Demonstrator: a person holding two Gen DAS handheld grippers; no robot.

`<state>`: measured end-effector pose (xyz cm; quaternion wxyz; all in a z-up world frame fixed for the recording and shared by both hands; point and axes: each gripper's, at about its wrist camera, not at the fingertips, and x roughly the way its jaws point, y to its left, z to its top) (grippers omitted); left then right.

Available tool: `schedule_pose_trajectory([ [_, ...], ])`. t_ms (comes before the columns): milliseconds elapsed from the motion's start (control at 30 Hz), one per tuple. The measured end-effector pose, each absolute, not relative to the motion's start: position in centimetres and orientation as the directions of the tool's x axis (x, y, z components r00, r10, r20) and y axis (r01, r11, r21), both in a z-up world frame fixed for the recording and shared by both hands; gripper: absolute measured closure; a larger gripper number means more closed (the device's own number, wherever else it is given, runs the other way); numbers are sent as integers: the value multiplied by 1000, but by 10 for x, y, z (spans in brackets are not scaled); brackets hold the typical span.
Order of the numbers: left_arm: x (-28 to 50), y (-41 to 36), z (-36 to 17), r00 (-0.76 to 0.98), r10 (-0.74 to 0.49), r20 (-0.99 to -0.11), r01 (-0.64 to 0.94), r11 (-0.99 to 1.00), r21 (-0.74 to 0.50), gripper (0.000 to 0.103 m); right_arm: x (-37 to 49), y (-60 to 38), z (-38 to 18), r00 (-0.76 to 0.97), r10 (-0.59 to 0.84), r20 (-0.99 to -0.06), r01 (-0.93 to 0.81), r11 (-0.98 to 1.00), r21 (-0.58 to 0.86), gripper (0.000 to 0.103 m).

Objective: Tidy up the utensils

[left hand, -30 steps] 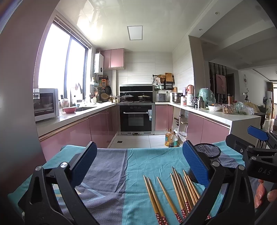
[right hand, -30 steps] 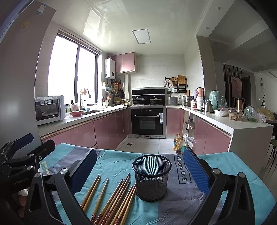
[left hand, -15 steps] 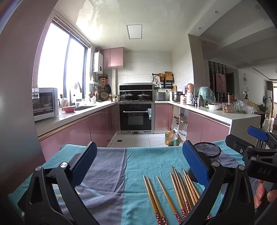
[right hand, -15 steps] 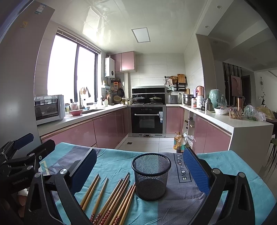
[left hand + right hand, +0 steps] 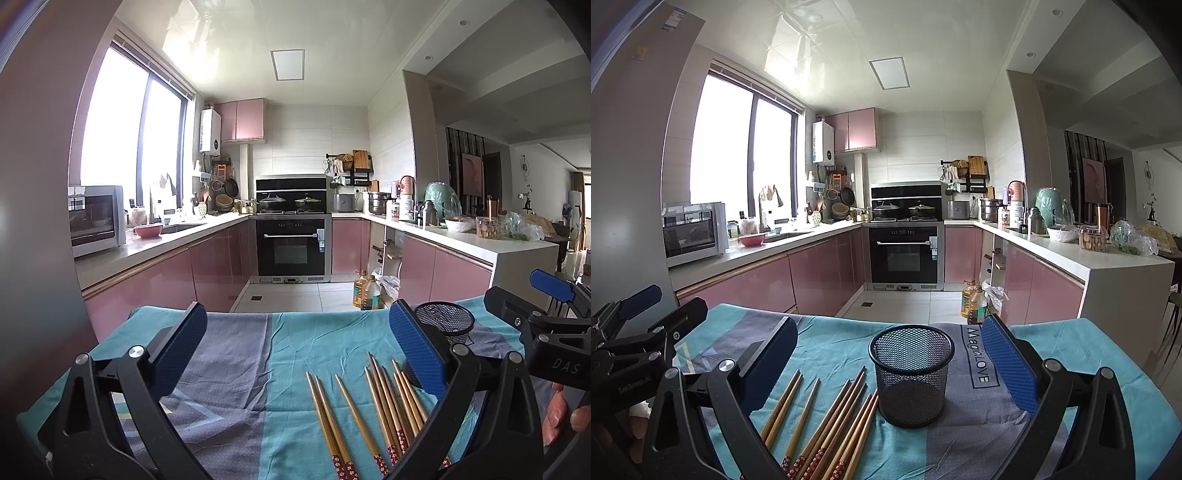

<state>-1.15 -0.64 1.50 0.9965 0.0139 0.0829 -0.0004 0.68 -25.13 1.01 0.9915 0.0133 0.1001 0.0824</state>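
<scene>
Between left tongs (image 5: pixel 295 354), spread wide, empty: chopsticks (image 5: pixel 373 413) flat on cloth-covered surface (image 5: pixel 236 369), mostly toward right finger; mesh cup (image 5: pixel 445 320) beyond that finger. Nothing shifted since a second ago, only slight camera drift.

Between right tongs (image 5: pixel 886 362), also wide, empty: mesh cup (image 5: pixel 911 373) upright, centred; chopsticks (image 5: pixel 827 417) lower left, beside cup. Same as earlier; sorting likely not begun.

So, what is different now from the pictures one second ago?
Almost nothing. Both grippers, left and right, stay open and hold nothing; at most the views drifted slightly. The chopsticks lie in the same spread on the cloth, and the mesh cup stands upright beside them, empty.
</scene>
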Motion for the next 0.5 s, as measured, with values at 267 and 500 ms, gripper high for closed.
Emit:
schedule_pose_trajectory([
  [267, -11, -6, 15, 986, 2, -166, 2, 1000, 28, 6, 7, -252, 10, 966, 166, -197, -161, 986, 44, 6],
  [500, -11, -7, 15, 986, 2, -168, 3, 1000, 29, 6, 7, -252, 10, 966, 166, -199, -160, 986, 44, 6],
])
